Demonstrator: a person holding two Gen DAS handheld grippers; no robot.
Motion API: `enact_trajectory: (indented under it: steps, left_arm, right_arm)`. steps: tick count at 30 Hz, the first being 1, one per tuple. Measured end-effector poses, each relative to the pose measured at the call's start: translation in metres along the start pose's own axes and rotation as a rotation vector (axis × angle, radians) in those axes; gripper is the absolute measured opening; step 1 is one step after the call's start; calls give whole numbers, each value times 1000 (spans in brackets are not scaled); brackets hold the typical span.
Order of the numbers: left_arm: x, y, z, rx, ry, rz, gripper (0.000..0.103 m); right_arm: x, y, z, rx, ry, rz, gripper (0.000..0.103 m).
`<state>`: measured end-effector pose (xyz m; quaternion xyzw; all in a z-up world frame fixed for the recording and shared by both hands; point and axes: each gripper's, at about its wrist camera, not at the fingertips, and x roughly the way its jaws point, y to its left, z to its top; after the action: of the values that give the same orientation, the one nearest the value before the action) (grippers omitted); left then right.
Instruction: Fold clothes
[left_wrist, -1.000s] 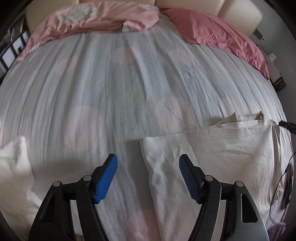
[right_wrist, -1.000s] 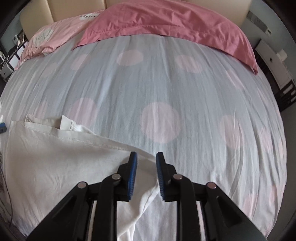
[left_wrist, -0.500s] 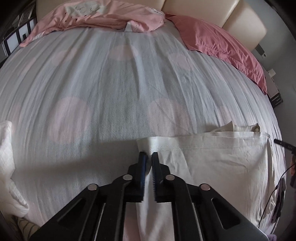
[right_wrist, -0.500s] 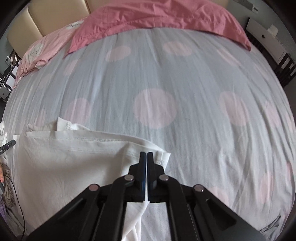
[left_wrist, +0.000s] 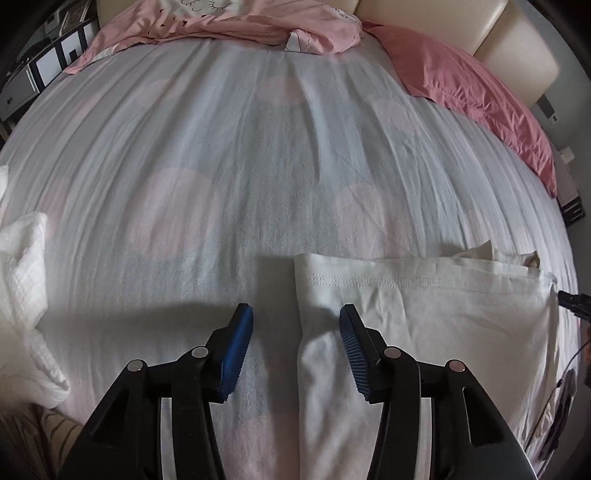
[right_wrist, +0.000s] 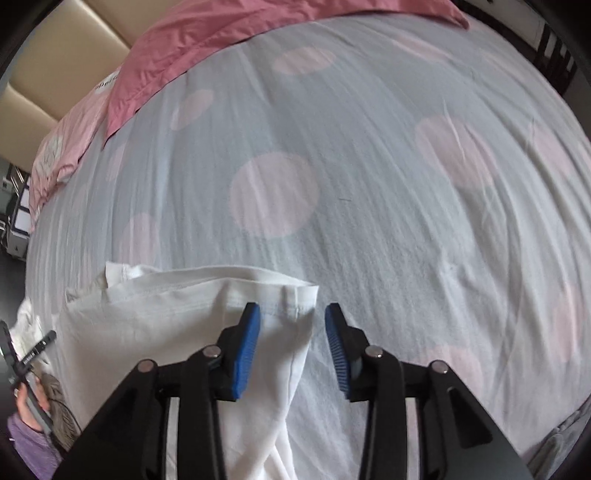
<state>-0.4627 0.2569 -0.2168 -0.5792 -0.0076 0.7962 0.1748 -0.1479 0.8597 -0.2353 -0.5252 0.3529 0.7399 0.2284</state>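
A cream-white garment (left_wrist: 424, 317) lies flat on the dotted bedsheet (left_wrist: 258, 166), its stitched hem facing the pillows. My left gripper (left_wrist: 295, 332) points steeply down over the garment's left front corner. Its jaws are opening, and the cloth's edge lies loose between the blue pads (left_wrist: 236, 347) without being pinched. In the right wrist view the same garment (right_wrist: 155, 332) fills the lower left. My right gripper (right_wrist: 291, 332) hovers over its right corner. These jaws are opening too, with the corner flap free between the pads (right_wrist: 247, 343).
A dark pink pillow (left_wrist: 480, 81) and a light pink printed cloth (left_wrist: 221, 18) lie at the beige headboard (left_wrist: 517, 48). A white textured towel (left_wrist: 26, 295) sits at the bed's left edge. A hand in a purple sleeve (right_wrist: 26, 432) shows at the lower left.
Both grippers were shut on the garment's corners half a second ago and now stand apart, with the cloth lying released on the sheet. The right wrist view has rolled and dropped closer.
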Motion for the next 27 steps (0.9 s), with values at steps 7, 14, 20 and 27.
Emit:
enact_trajectory:
  steps: [7,14,20,27]
  left_arm:
    - [-7,-15,-8,66,-70,5,6]
    - [-50,-21,-17,108,-184,21,2]
    - [-72,-6,0,51,-246,51,1]
    - [-34,11,-4,1,-110,-35,4]
  right_arm:
    - [0,19,-1,-107,-66,-96,5]
    - [-47,56,-6,-265,-192,-189,4]
    - [-72,69,1,-324,-240,-239,4]
    - [-39,60,7,-338,-203,-279,4]
